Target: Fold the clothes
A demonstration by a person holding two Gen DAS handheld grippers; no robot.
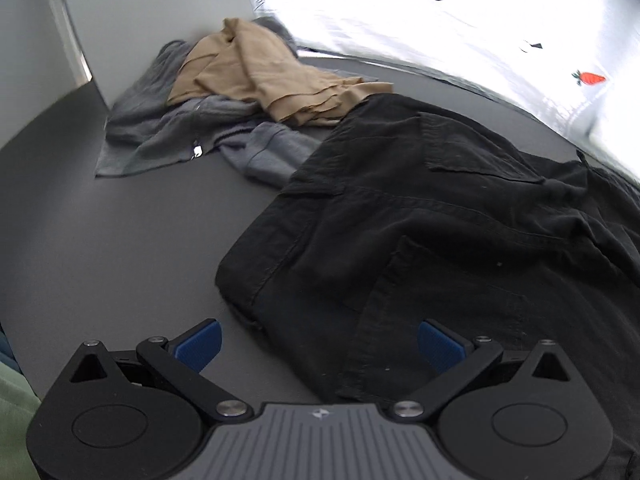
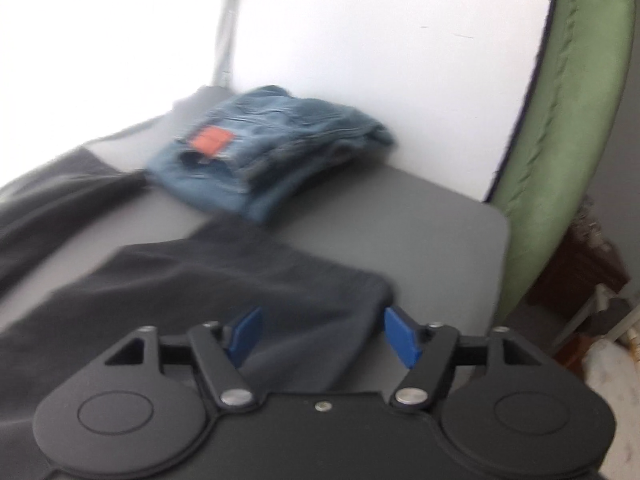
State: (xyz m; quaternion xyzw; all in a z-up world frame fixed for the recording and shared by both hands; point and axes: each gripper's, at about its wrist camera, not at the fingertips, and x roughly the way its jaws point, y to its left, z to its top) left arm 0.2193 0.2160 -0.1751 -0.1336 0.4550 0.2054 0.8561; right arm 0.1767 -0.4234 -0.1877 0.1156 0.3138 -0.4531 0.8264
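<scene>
Across the lower right of the left wrist view, we saw the black trousers (image 1: 420, 220) spread lengthwise, waistband nearest our unclenched left gripper (image 1: 319, 346); our right gripper (image 2: 322, 336) hovered released over a leg end.

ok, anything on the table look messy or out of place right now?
Only the unfolded pile: a tan garment lies crumpled on a rumpled grey garment in the far corner of the table. The black trousers are spread out, wrinkled. The jeans are already folded. Nothing looks spilled or damaged.
</scene>
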